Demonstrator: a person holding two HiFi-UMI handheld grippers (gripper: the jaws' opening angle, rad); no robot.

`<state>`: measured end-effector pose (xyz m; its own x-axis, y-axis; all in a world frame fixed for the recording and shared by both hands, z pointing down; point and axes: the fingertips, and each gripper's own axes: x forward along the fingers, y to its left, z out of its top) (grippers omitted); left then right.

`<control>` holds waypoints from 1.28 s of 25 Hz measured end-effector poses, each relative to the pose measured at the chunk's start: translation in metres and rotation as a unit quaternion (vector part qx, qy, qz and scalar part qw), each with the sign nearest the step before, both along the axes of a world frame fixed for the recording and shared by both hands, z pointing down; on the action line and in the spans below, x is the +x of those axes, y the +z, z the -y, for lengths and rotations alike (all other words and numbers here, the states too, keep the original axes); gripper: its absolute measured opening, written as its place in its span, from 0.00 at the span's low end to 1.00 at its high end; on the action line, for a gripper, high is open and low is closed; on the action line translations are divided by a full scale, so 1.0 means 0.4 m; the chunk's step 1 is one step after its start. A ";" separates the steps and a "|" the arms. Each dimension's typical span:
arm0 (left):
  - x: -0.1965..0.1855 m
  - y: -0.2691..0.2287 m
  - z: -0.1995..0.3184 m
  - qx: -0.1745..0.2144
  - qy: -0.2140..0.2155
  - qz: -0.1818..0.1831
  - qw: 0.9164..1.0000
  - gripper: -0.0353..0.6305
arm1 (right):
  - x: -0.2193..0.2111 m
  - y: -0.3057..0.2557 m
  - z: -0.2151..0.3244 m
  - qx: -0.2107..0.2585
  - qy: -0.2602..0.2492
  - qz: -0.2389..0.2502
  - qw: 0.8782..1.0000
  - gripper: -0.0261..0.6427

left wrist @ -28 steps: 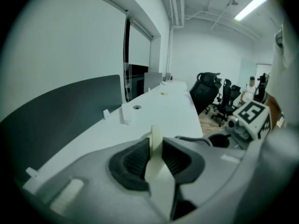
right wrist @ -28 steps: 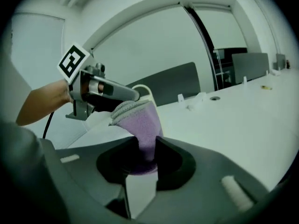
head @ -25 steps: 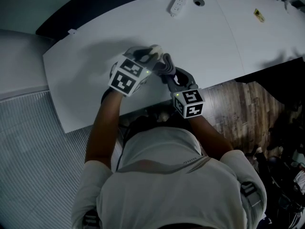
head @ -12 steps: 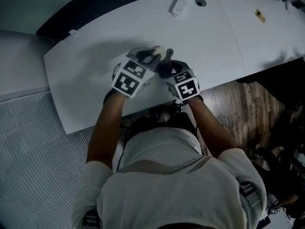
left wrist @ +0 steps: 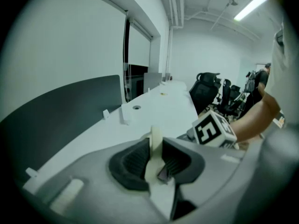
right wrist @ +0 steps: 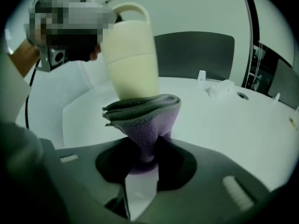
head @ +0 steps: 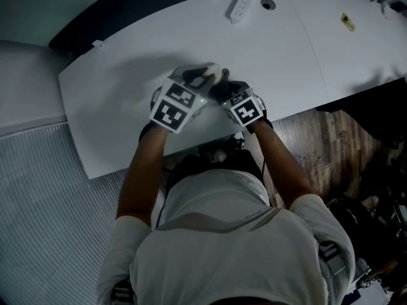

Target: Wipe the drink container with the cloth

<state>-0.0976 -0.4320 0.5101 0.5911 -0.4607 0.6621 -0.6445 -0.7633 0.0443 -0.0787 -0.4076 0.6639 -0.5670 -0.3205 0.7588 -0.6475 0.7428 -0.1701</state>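
Head view shows a person point(head: 222, 234) in a pale shirt leaning over a long white table point(head: 121, 75), with both arms stretched out and both tools close together near the table's front edge. A white power strip point(head: 240, 4) lies far back on the table, well apart from the hands. In the left gripper view, the left gripper point(left wrist: 156, 146) has its jaws pinching a thin cream strip, which is the loop handle point(left wrist: 153, 167) of the drink container. The right gripper view shows the drink container point(right wrist: 131, 55) itself: it is tall, cream coloured and tilted, with the loop on top. I cannot tell if its bottom touches the table, because the cloth hides it. The right gripper point(right wrist: 147, 148) has its jaws squeezed on the cloth point(right wrist: 142, 113), which is folded, grey on the outside and purple inside. The top of the folded cloth touches the lower side of the drink container. The marker cube point(left wrist: 212, 129) of the right gripper shows just beside the left jaws.
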 end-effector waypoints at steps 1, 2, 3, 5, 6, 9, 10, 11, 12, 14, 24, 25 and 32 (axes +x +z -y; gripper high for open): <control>0.001 0.000 -0.001 0.000 0.000 0.000 1.000 0.17 | 0.014 -0.017 0.003 -0.010 0.012 0.026 1.000 0.21; 0.001 0.000 -0.001 0.000 -0.001 0.000 1.000 0.17 | 0.029 -0.044 0.010 -0.018 0.031 0.061 0.998 0.21; 0.000 -0.001 -0.001 0.000 -0.001 -0.001 1.000 0.17 | 0.047 -0.076 0.023 -0.026 0.055 0.102 0.993 0.21; -0.004 -0.001 0.000 0.001 -0.003 -0.002 1.000 0.17 | 0.090 -0.142 0.055 -0.042 0.108 0.187 0.976 0.20; -0.005 -0.001 0.001 0.001 -0.004 -0.002 1.000 0.17 | 0.111 -0.178 0.073 -0.049 0.130 0.232 0.963 0.20; -0.007 0.001 -0.001 0.003 -0.008 -0.003 1.000 0.17 | 0.150 -0.285 0.126 -0.074 0.167 0.364 0.913 0.20; -0.008 0.002 0.000 0.003 -0.008 -0.002 1.000 0.17 | 0.152 -0.318 0.143 -0.080 0.164 0.404 0.896 0.20; -0.008 0.002 0.000 0.003 -0.007 -0.002 1.000 0.17 | 0.149 -0.346 0.159 -0.086 0.158 0.440 0.880 0.20; -0.007 0.002 0.002 0.003 -0.007 -0.001 1.000 0.17 | 0.145 -0.368 0.175 -0.095 0.155 0.473 0.862 0.20; -0.007 0.002 0.003 0.003 -0.008 -0.001 1.000 0.17 | 0.130 -0.392 0.200 -0.116 0.161 0.524 0.829 0.19; -0.003 0.003 0.005 0.001 -0.014 -0.001 1.000 0.17 | 0.057 -0.279 0.172 -0.145 0.183 0.452 0.861 0.18; -0.004 0.003 0.005 0.001 -0.015 -0.002 1.000 0.17 | 0.057 -0.260 0.172 -0.138 0.177 0.423 0.878 0.18; -0.006 0.002 0.004 0.001 -0.020 -0.004 1.000 0.17 | 0.036 -0.117 0.167 -0.099 0.095 0.228 0.964 0.18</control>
